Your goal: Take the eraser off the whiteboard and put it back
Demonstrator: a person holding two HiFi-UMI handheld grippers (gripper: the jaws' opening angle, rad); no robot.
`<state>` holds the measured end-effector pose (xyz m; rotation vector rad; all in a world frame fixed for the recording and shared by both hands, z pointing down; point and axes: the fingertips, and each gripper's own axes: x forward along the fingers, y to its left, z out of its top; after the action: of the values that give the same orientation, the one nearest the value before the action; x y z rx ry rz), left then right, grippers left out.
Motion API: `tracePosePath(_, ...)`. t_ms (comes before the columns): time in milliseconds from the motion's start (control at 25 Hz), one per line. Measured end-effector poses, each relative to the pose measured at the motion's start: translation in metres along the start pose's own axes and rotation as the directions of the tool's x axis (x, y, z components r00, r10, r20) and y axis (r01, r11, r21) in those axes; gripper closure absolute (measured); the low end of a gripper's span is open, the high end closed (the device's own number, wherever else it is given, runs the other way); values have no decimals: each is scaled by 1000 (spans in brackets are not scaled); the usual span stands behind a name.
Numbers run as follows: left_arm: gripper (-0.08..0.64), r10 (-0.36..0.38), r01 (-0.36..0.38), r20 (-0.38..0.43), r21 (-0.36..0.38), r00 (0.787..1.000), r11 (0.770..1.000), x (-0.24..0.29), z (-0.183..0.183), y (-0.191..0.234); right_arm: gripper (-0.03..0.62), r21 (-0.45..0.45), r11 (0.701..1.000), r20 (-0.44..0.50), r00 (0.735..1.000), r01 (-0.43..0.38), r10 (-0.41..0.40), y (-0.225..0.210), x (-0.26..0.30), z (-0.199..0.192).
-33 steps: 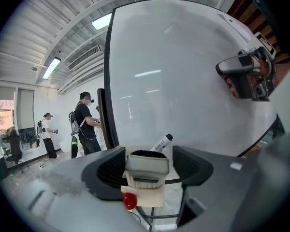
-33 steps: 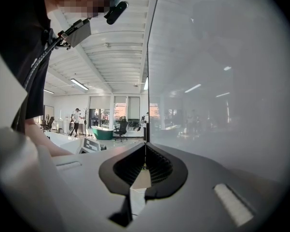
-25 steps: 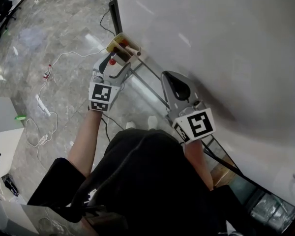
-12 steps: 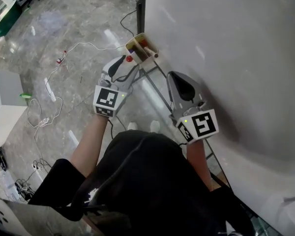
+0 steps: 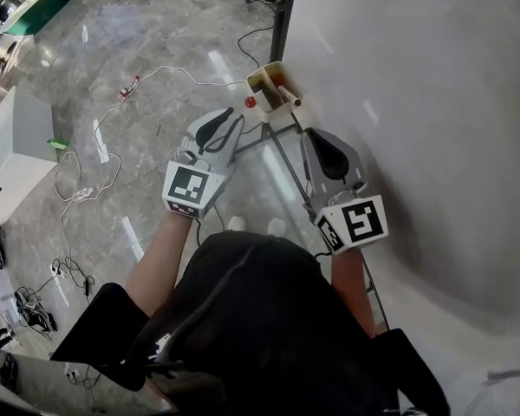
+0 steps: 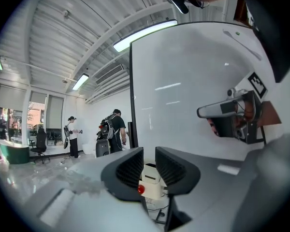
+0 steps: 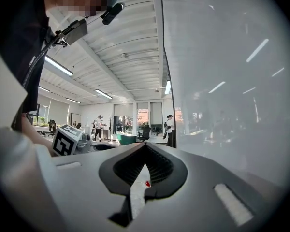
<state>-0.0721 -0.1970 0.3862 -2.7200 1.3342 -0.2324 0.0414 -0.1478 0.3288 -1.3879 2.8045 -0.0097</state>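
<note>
A small cream box [image 5: 273, 89] hangs at the whiteboard's [image 5: 416, 102] lower left corner and holds a few red and dark items. I cannot pick out the eraser among them. My left gripper [image 5: 231, 116] hovers just short of the box. Its jaws have just been closing and stand a narrow gap apart with nothing between them. Through that gap in the left gripper view [image 6: 149, 161] the box [image 6: 152, 180] and its red dot show. My right gripper [image 5: 315, 135] is level beside the board, jaws together and empty, as the right gripper view [image 7: 145, 149] also shows.
The whiteboard's metal stand [image 5: 282, 159] runs below both grippers. White cables [image 5: 95, 159] trail over the marble floor, and a white cabinet [image 5: 13, 159] stands at the left. Two people [image 6: 113, 132] stand far off beyond the board's black edge.
The left gripper has drawn back and up from the box, and its jaws have gone from wide open to a narrow gap. The right gripper has shifted only slightly.
</note>
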Motion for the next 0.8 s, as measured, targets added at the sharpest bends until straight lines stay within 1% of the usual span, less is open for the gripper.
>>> tracePosePath(280, 522, 31, -30, 41, -8, 999, 1000, -18, 18, 0, 583, 5, 1000, 2, 1000, -29, 29, 8, 0, -1)
tracePosePath(440, 540, 37, -37, 46, -3, 998, 999, -23, 19, 0, 583, 3, 999, 2, 999, -33, 33, 11, -2, 0)
tracePosePath(560, 552, 43, -42, 48, -20, 998, 999, -24, 20, -1, 583, 2, 1000, 1, 1000, -30, 30, 11, -3, 0)
tracePosePath(720, 552, 29, -29, 41, 5, 999, 1000, -24, 15, -3, 583, -1, 1000, -5, 1000, -24, 24, 10, -5, -4)
tracePosePath(800, 555, 28, -28, 46, 6, 999, 1000, -26, 16, -3, 583, -2, 1000, -4, 1000, -21, 21, 11, -4, -3)
